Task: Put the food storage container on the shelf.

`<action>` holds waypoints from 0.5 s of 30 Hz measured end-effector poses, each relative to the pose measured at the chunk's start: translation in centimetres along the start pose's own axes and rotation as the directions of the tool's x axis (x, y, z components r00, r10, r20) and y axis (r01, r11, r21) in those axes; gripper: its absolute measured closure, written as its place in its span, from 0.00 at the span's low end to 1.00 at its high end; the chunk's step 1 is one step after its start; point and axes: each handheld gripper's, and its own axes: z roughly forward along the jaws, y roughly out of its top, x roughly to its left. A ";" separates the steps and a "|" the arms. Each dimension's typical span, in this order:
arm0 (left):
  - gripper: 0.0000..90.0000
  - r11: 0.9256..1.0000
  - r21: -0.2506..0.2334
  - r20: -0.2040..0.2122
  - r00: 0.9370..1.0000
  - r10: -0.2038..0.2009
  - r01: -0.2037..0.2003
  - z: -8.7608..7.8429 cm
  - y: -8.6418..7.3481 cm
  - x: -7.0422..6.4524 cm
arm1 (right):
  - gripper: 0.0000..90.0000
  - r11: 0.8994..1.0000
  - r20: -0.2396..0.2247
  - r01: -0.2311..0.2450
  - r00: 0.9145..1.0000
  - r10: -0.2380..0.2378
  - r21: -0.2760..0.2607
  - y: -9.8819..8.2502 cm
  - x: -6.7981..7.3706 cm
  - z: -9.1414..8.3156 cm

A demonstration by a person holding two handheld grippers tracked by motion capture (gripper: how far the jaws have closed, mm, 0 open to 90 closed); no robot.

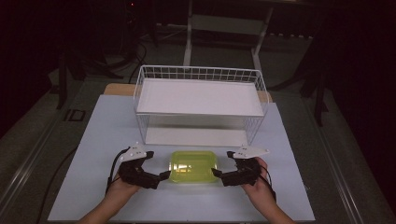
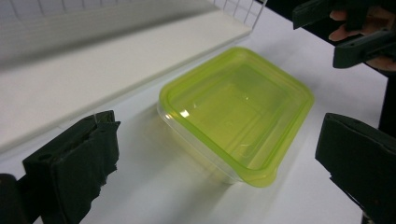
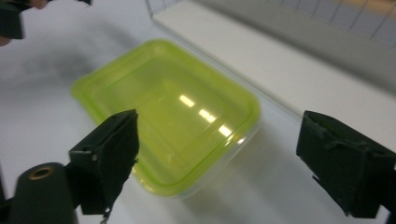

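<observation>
A shallow clear plastic box with a lime-green lid [image 1: 193, 166] lies flat on the white table, just in front of the wire rack. My left gripper [image 1: 158, 164] sits at its left side and my right gripper [image 1: 223, 163] at its right, both pointing inward at the box. In the left gripper view the box [image 2: 236, 109] lies ahead between the wide-apart jaws of the left gripper [image 2: 219, 128], untouched. The right gripper view shows the box [image 3: 168, 112] likewise, with the right gripper [image 3: 219, 123] open and nothing pressed by its pads.
A white wire rack [image 1: 200, 98] with an upper shelf and a lower board stands behind the box. The white tabletop [image 1: 93, 140] ends at the near edge by the person's forearms. Dark floor and furniture legs surround the table.
</observation>
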 end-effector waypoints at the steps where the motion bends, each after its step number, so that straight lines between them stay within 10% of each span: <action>1: 0.00 1.000 0.019 0.008 1.000 -0.013 0.012 0.4 0.1 0.1 | 0.13 1.000 0.013 -0.016 1.000 0.016 -0.001 0.0 0.0 0.2; 7: 0.00 0.993 0.082 0.039 0.996 -0.084 0.081 2.3 -0.3 0.6 | 0.12 0.998 0.035 -0.065 0.997 0.065 0.000 0.0 0.1 0.9; 15: 0.24 0.978 0.119 0.035 0.983 -0.178 0.173 3.7 -1.0 0.8 | 0.22 0.986 -0.003 -0.155 0.988 0.156 0.059 -1.2 -0.3 1.5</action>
